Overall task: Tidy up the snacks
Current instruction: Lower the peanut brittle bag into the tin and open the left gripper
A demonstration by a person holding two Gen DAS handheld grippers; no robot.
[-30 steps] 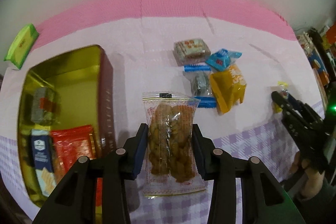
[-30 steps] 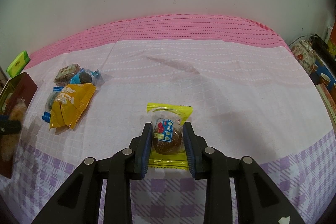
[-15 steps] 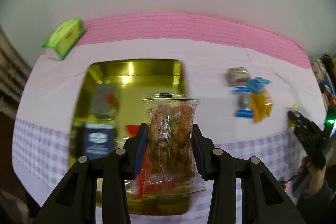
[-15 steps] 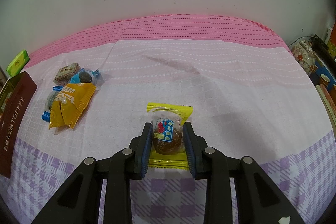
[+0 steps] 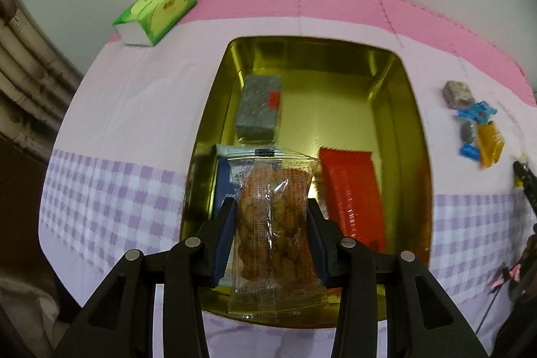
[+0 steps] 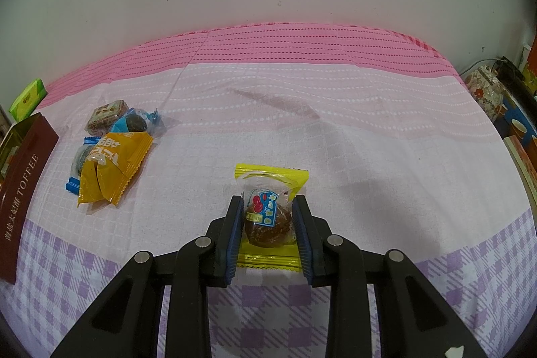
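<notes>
Blue-padded left gripper [image 5: 272, 240] clamped on a clear packet of fried snacks [image 5: 273, 234], held upright above the near end of the gold tin [image 5: 414, 130]. Behind the packet at eleven o'clock, lying in the tin, a blue-and-white pack [image 5: 223, 176], mostly hidden. At one o'clock a red wrapper [image 5: 352, 193] flat on the tin floor; at twelve, farther in, a grey block with a red patch [image 5: 260, 109]. Beyond the tin at ten o'clock a green tissue pack [image 5: 156, 10] on the pink cloth [image 5: 134, 96]; at two to three o'clock, well apart, a small heap of wrapped sweets [image 5: 476, 126], blurred, perhaps four or five pieces.

Right gripper [image 6: 268, 225] pinched narrow on a yellow-edged packet with a brown round cake [image 6: 268, 217], packet resting on the checked cloth. At ten o'clock an orange pouch [image 6: 110, 168] overlapping blue-wrapped pieces; at nine, the tin's brown side lettered TOFFEE [image 6: 23, 190].
</notes>
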